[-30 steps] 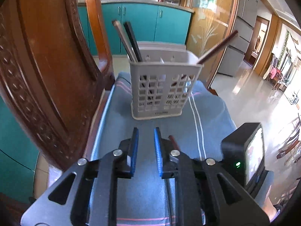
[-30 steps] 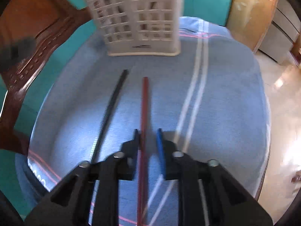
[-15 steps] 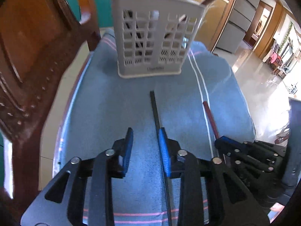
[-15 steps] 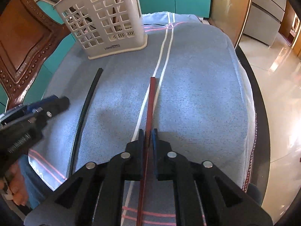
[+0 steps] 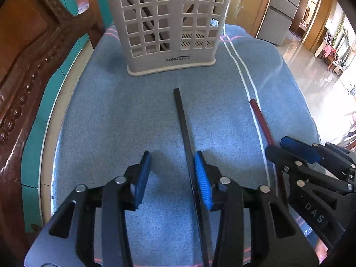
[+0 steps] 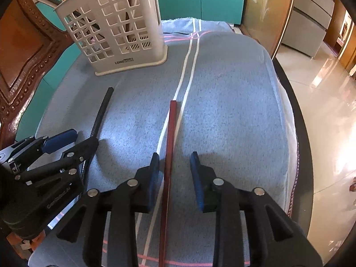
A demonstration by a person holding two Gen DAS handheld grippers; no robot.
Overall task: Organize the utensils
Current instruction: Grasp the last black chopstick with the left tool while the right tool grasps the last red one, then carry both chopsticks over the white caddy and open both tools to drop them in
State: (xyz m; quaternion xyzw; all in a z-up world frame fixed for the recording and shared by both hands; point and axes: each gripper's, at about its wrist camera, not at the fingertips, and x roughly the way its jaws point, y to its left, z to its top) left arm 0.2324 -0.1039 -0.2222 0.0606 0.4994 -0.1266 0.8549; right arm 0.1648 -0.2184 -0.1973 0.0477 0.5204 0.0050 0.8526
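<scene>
Left wrist view: left gripper (image 5: pixel 172 173) jaws apart and have just been opening; one black chopstick (image 5: pixel 181 120) lies flat on the blue towel (image 5: pixel 111 115) between the pads, hard against the blue pad on the picture's right, clear gap to the other pad, so not clamped. One red chopstick (image 5: pixel 260 120) lies to the right of it, roughly parallel, beside two white stripes in the towel; its near end runs under the right gripper (image 5: pixel 277 146), seen from the side at right edge. One white lattice utensil basket (image 5: pixel 169 22) stands upright at the far end of the towel, well apart from both loose sticks; dark sticks show through the holes, count unclear. Carved wooden chair (image 5: pixel 29 51) at left. Right wrist view: right gripper (image 6: pixel 174 162) jaws apart, have just been opening; red chopstick (image 6: pixel 171 133) lies flat between the pads, nearer the pad on the picture's left, not pinched. Black chopstick (image 6: pixel 101 113) to the left, near end hidden under the left gripper (image 6: pixel 81 139). Same single basket (image 6: pixel 115 29) far left, two stick ends poking above its rim at upper left. Total loose on towel: two chopsticks, one per gripper. Two pink stripes cross the towel's near end. Glossy tiled floor (image 6: pixel 322 84) at right.
</scene>
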